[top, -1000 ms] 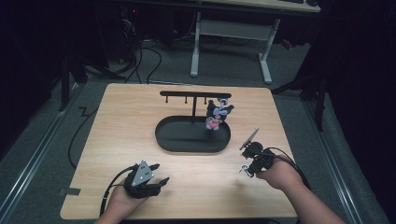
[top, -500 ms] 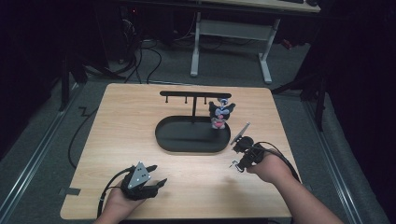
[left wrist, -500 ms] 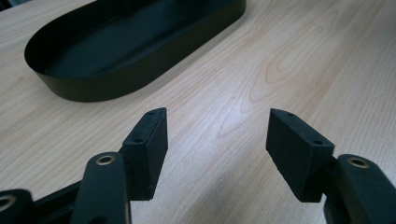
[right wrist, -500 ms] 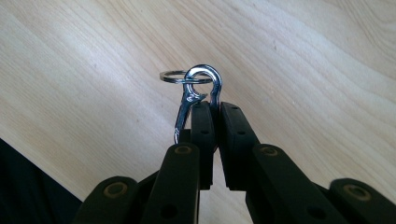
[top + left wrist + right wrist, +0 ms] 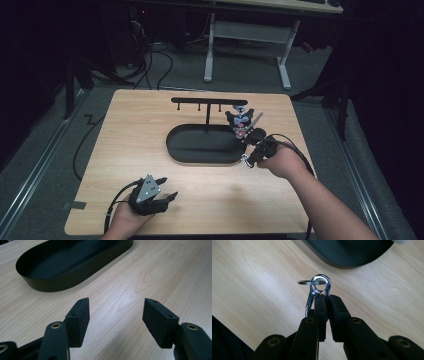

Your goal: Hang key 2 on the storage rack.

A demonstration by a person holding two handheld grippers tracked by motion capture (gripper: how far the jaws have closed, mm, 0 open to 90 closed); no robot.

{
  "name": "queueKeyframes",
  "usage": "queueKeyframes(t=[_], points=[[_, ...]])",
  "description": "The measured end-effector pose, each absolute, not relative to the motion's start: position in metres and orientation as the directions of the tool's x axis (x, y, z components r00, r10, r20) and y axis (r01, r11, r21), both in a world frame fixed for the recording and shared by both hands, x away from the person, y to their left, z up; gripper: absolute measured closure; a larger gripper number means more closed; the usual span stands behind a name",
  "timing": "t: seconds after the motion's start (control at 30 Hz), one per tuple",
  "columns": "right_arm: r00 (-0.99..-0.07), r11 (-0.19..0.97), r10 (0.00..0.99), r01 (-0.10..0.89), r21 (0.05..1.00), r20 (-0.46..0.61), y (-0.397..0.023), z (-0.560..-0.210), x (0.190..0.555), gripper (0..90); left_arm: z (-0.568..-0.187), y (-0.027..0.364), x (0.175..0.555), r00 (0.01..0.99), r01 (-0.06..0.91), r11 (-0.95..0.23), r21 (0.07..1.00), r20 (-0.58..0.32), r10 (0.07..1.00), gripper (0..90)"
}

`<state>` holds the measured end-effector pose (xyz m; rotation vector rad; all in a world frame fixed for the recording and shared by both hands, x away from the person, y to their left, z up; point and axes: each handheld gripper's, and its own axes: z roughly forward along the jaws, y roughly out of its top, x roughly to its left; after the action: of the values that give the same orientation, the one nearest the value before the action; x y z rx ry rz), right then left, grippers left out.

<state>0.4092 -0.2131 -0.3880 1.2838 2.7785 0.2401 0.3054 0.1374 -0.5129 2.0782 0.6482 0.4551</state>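
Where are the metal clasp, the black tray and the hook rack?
clasp [image 5: 320, 283], right gripper view, on its shiny loop above the shut jaws.
tray [image 5: 62, 281], left gripper view, on its outer wall.
rack [image 5: 207, 100], high view, on the top bar.

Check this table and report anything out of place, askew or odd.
Nothing stands out. The black oval tray sits flat with its hook rack upright. The right gripper is clamped on a silver clasp carrying a dark character charm. The left gripper rests open on the bare wood.
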Motion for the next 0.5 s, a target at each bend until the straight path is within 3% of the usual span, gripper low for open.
queueKeyframes(t=[0.5], points=[[-0.65,0.641,0.76,0.749,0.168,-0.002,-0.193,-0.364,0.439,85.3,-0.513,0.141,0.307,0.795,0.276,-0.47,0.838,0.076,0.602,39.2]])
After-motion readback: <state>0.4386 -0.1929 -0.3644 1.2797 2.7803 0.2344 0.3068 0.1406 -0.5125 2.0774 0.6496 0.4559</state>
